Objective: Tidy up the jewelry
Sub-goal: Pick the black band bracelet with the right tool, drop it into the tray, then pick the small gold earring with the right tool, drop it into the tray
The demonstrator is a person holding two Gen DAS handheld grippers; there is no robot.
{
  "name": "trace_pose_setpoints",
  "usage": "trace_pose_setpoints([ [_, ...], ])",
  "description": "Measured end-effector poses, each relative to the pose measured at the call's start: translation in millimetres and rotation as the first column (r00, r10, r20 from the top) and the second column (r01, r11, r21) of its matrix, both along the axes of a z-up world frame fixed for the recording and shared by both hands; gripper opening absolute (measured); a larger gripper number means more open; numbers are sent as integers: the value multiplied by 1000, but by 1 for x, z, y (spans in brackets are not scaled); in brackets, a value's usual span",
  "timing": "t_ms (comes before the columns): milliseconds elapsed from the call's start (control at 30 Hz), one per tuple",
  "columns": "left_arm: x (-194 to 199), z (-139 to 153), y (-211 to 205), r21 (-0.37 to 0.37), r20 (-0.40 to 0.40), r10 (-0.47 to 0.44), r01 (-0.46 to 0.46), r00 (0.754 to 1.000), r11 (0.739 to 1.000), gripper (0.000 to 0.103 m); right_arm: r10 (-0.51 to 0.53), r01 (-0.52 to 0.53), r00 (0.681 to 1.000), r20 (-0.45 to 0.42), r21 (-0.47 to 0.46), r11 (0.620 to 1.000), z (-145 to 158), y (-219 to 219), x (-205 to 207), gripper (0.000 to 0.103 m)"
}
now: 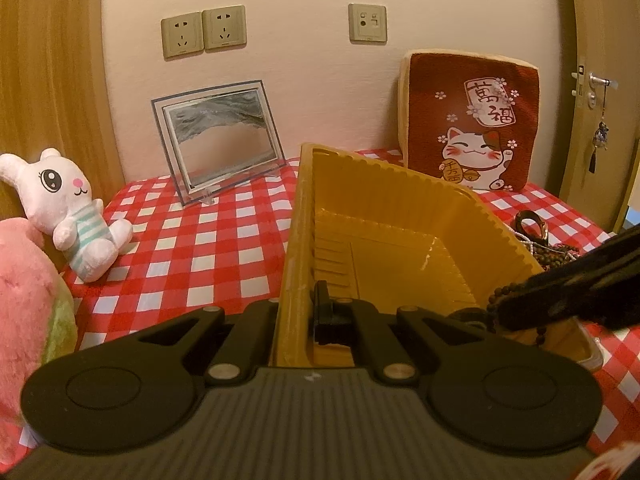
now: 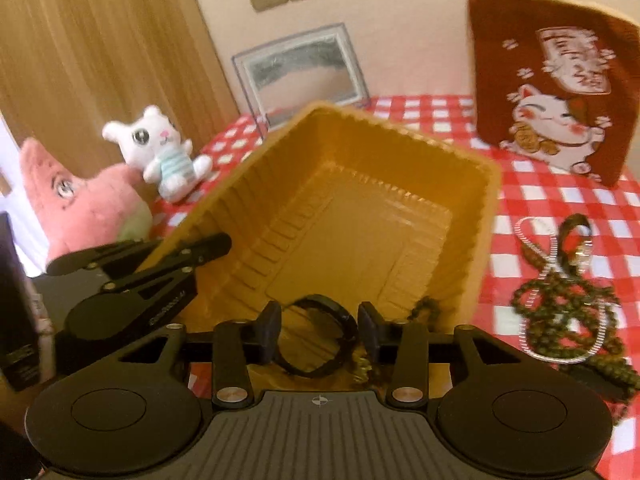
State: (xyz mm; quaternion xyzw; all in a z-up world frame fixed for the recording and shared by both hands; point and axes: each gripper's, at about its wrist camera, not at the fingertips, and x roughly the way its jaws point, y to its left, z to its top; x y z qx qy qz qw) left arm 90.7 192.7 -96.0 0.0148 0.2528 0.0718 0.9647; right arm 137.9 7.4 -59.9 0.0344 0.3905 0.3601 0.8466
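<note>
While the left gripper (image 1: 296, 312) pinched the near wall of the yellow tray (image 2: 486, 216), tilting it up off the checked tablecloth (image 1: 192, 240), the right gripper (image 2: 320, 330) stood spread over the near rim, a black bangle (image 2: 320, 334) loose between its pads. A dark bead strand (image 2: 424, 310) draped over that rim, so it risked sliding back out. Any slip of the pinch would have dropped the tray. More beads (image 2: 568, 312) lay just right, leaving open cloth only farther back.
</note>
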Motion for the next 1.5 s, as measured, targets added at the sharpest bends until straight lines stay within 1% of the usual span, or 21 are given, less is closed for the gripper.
trace_pose_setpoints([
  [67,0,0,0,-1,2,1,-1,1000,1000,3,-44,44,999,3,12,999,5,-20,-3,43],
  [167,0,1,1,2,2,1,-1,1000,1000,3,-122,122,993,-1,-6,993,5,-54,-6,43],
  [300,-1,1,3,5,3,3,-3,1000,1000,3,-192,190,981,-12,-101,977,-8,-92,-9,43],
  [400,-2,2,4,6,3,4,-5,1000,1000,3,-205,199,978,-25,-162,967,-23,-107,-9,43],
  [500,-2,3,4,11,2,4,-4,1000,1000,3,-181,171,983,-29,-213,962,-35,-108,-11,43],
  [767,-1,4,3,12,2,8,-8,1000,1000,3,-81,85,996,28,-277,957,-54,-89,-18,42],
  [900,-2,5,4,11,5,12,-12,1000,1000,3,-31,45,998,51,-309,950,-61,-81,-13,30],
  [1000,-2,5,4,11,5,12,-12,1000,1000,3,-7,27,998,60,-329,944,-66,-78,-10,25],
  [1033,-2,5,4,12,4,11,-11,1000,1000,3,-2,21,998,60,-331,943,-67,-77,-9,22],
  [1100,-2,5,4,11,4,10,-10,1000,1000,3,11,10,998,60,-331,944,-68,-76,-9,18],
  [1200,-2,5,5,12,4,10,-10,1000,1000,3,30,-10,998,58,-328,945,-68,-73,-7,10],
  [1367,-2,5,5,13,4,8,-8,1000,1000,3,29,-5,997,67,-336,942,-68,-71,-8,9],
  [1500,-2,5,5,12,5,9,-9,1000,1000,3,23,4,996,81,-316,949,-60,-72,-10,9],
])
